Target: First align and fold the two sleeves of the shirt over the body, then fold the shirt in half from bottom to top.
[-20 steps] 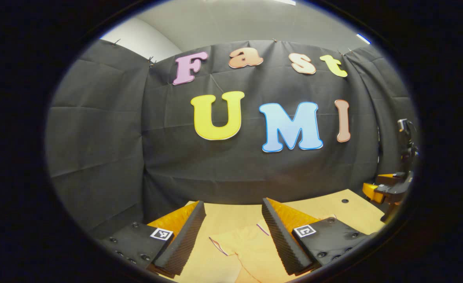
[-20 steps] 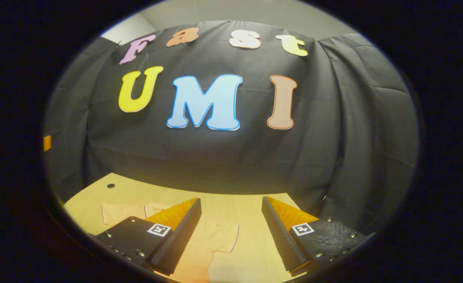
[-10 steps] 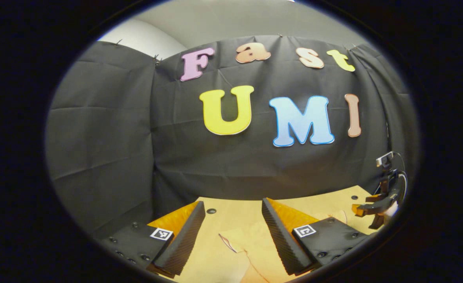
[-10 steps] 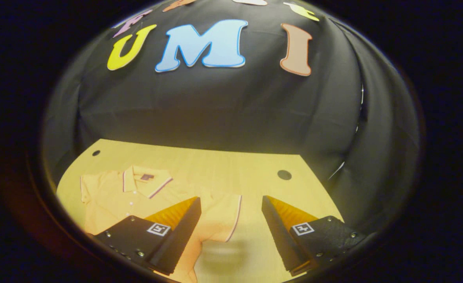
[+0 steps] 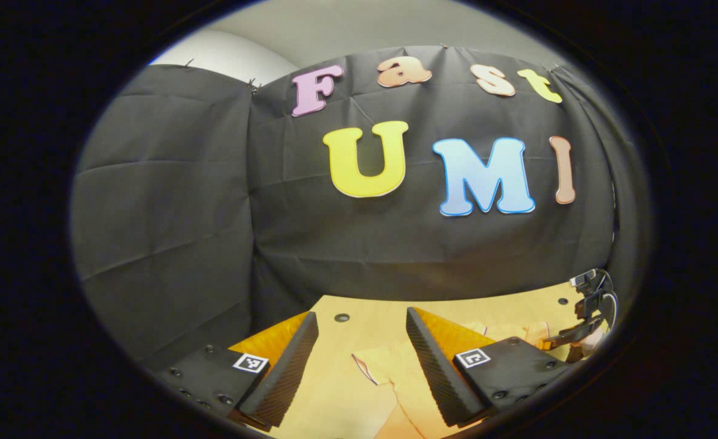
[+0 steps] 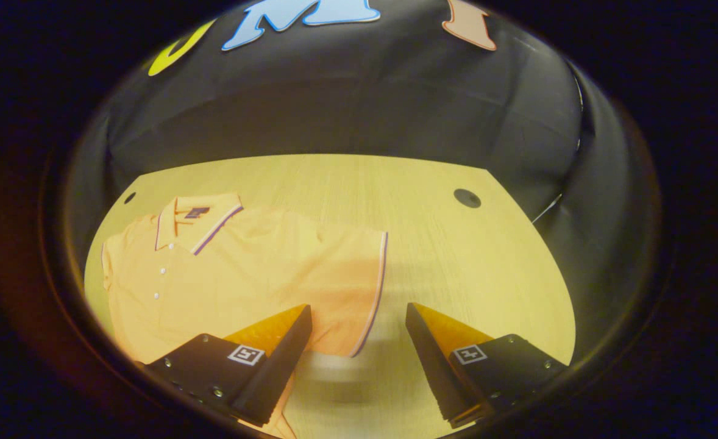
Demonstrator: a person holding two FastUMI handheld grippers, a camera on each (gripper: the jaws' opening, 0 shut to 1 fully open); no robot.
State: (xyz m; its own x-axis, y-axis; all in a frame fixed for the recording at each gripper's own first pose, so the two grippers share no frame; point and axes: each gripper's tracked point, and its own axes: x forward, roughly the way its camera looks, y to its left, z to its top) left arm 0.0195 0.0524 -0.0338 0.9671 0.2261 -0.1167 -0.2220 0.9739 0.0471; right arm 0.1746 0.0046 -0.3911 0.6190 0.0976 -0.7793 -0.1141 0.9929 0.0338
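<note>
An orange polo shirt (image 6: 237, 268) lies flat on the wooden table (image 6: 456, 256), collar toward the back left in the right gripper view. Its one sleeve (image 6: 359, 274), with a striped cuff, spreads out just beyond my right gripper (image 6: 359, 341), which hangs open above it with nothing held. In the left gripper view my left gripper (image 5: 359, 347) is open over the other sleeve (image 5: 383, 372), whose striped cuff shows between the fingers. The right gripper (image 5: 578, 332) also appears there at the far right, low over the shirt.
The booth's black cloth walls close in the table at the back and sides. Round dark holes sit in the tabletop (image 6: 467, 197) (image 5: 341, 317). Bare wood stretches to the right of the shirt in the right gripper view.
The right gripper has tipped down and come lower toward the shirt, so the whole shirt is in its view. The left gripper has shifted a little; its sleeve slid lower between the fingers.
</note>
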